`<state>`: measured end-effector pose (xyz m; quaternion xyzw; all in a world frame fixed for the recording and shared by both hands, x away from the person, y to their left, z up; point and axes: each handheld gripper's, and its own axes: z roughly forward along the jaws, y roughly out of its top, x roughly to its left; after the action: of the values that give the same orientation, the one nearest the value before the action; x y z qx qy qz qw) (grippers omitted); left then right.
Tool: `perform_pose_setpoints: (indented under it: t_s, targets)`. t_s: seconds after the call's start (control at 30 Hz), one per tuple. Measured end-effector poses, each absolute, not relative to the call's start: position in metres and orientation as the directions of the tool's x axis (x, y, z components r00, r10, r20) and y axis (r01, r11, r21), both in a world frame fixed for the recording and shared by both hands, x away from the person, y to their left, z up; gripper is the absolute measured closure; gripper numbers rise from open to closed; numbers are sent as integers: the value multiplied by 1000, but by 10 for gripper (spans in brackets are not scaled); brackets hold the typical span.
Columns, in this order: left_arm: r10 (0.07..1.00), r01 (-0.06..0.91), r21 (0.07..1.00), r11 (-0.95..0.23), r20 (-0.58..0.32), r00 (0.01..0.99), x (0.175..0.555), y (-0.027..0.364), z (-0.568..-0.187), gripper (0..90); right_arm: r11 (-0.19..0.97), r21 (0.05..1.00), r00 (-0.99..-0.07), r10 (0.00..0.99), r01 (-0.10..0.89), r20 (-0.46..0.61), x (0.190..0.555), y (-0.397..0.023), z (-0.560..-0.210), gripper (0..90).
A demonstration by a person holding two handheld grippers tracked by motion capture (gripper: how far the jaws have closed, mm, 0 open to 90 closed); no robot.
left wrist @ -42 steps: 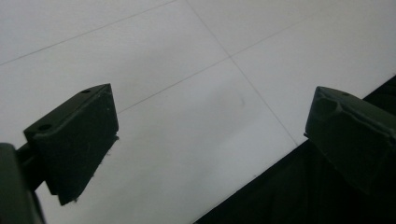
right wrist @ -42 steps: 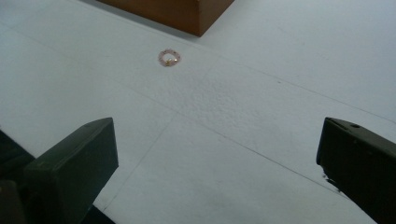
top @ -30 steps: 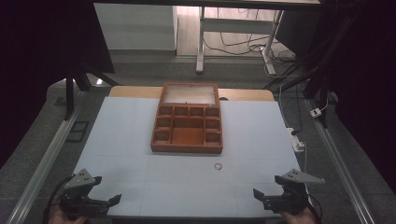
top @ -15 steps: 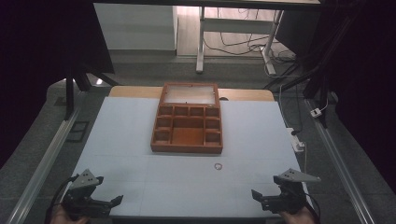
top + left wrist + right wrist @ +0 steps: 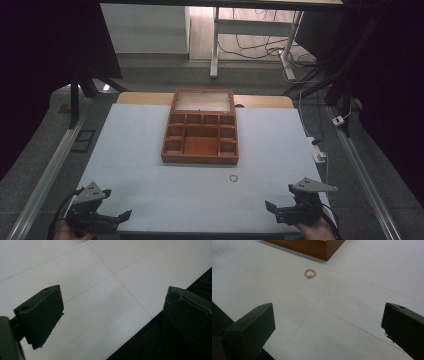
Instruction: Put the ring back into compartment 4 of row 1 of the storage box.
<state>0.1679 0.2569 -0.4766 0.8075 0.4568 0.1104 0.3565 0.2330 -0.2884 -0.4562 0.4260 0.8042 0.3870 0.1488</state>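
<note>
An open wooden box (image 5: 201, 131) with several small compartments and a raised lid sits at the middle of the white table (image 5: 150, 190). A small beaded ring (image 5: 233, 178) lies on the table just in front of the box's right corner. The ring (image 5: 310, 273) lies ahead of my right gripper (image 5: 328, 325), near the box corner (image 5: 317, 247). My right gripper (image 5: 274, 209) is open and empty at the front right edge. At the front left edge my left gripper (image 5: 120, 217) is open and empty too, with bare table between its jaws (image 5: 112, 312).
A wooden board (image 5: 145, 98) shows behind the white surface. A power strip (image 5: 318, 150) with cables lies past the table's right edge. Metal rails (image 5: 50, 170) run along both sides. A desk frame (image 5: 215, 45) and cables stand on the floor behind.
Both grippers have drifted slightly back toward the table's front edge. The box and the ring have not moved.
</note>
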Motion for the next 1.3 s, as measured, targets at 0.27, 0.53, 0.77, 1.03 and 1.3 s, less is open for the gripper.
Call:
perform_pose_setpoints:
  t_s: [0.27, 0.53, 0.77, 1.03, 1.3]
  targets:
    - [817, 659, 677, -327, -148, 557, 168, 257, -477, 34, 356, 751, -610, 788, 556, 78, 239, -281, -455, 0]
    - [818, 659, 678, -325, -148, 555, 168, 257, -477, 33, 364, 749, -622, 779, 553, 79, 249, -273, -455, 0]
    - [820, 664, 675, -323, -150, 552, 168, 257, -477, 33, 357, 743, -622, 776, 566, 101, 258, -268, -457, 0]
    - [818, 664, 676, -319, -157, 553, 168, 258, -477, 32, 370, 735, -628, 772, 569, 97, 271, -259, -460, 0]
    - [817, 663, 679, -316, -161, 554, 168, 259, -477, 32, 392, 727, -633, 771, 564, 76, 283, -251, -463, 0]
